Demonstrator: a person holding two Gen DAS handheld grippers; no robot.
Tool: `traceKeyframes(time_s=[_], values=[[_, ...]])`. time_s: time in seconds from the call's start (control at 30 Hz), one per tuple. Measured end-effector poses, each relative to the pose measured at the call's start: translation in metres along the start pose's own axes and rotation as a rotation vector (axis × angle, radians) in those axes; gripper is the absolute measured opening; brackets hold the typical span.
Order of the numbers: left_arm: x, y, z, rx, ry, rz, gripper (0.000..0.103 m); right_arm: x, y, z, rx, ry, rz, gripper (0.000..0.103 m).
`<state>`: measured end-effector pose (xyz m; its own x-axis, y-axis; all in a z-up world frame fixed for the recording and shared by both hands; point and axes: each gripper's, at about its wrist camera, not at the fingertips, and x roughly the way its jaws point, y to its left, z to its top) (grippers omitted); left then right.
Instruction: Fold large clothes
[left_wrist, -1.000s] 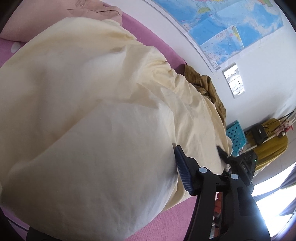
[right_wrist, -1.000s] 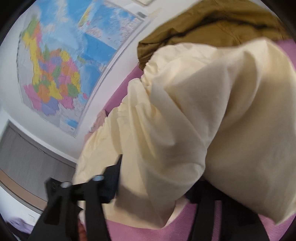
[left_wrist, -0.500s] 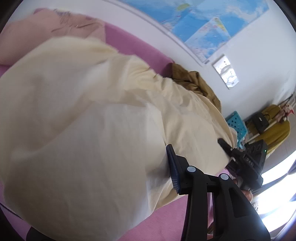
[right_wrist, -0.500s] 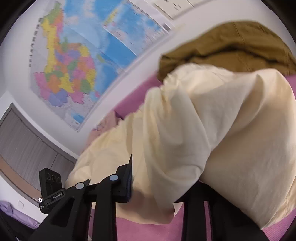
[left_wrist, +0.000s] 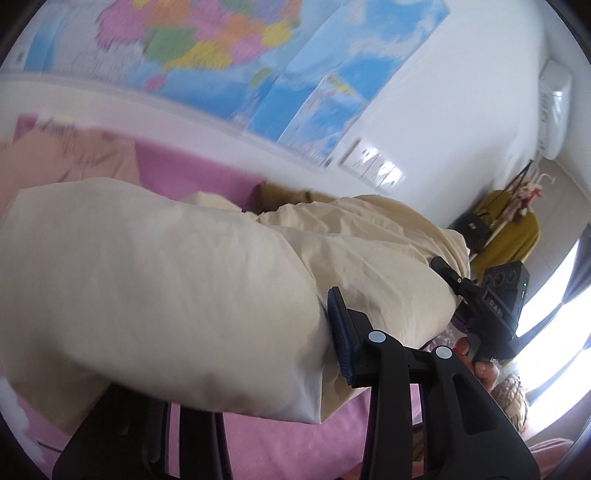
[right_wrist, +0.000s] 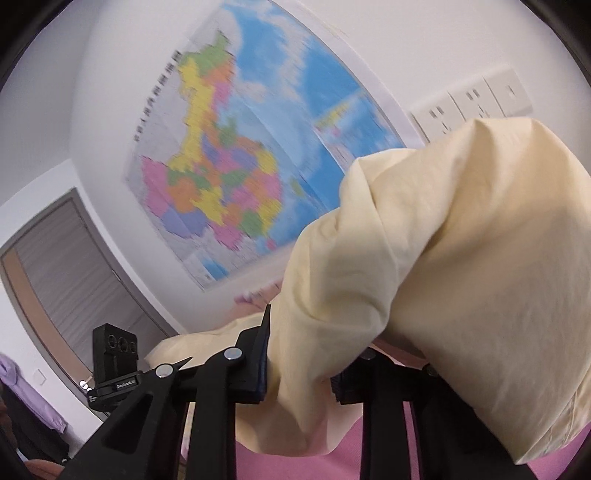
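Cream garment (left_wrist: 155, 280) hangs bunched above the pink bedspread (left_wrist: 280, 443), pinched by the left gripper (left_wrist: 258, 369) and the right gripper (right_wrist: 299, 354), both jaws closing on it. At 12 o'clock a map (right_wrist: 236, 155) covers the white wall (left_wrist: 461, 110); sockets (right_wrist: 476, 99) sit at 2 o'clock.

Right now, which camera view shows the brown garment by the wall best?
The left wrist view. There the brown garment shows as a small strip behind the yellow cloth, on the pink cover. In the right wrist view, the cloth hides it.
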<state>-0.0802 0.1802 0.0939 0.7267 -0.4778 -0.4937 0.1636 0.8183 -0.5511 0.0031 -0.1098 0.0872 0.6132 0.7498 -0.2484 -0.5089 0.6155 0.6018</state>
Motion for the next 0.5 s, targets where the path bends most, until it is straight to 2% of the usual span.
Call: traceKeyframes(time_s=[0.2,0.3,0.5], values=[[-0.026,-0.012,0.043,0.064,-0.073,0.021,0.034,0.011,0.030,0.036,-0.071,-0.061,0.068,0.024],[-0.041,-0.009,0.070,0.092,-0.123,0.067,0.034,0.036,0.045,0.054,-0.097,-0.072,0.110,0.024],[-0.067,0.021,0.121,0.072,-0.207,0.154,0.032,0.108,0.074,0.087,-0.109,-0.042,0.189,0.024]])
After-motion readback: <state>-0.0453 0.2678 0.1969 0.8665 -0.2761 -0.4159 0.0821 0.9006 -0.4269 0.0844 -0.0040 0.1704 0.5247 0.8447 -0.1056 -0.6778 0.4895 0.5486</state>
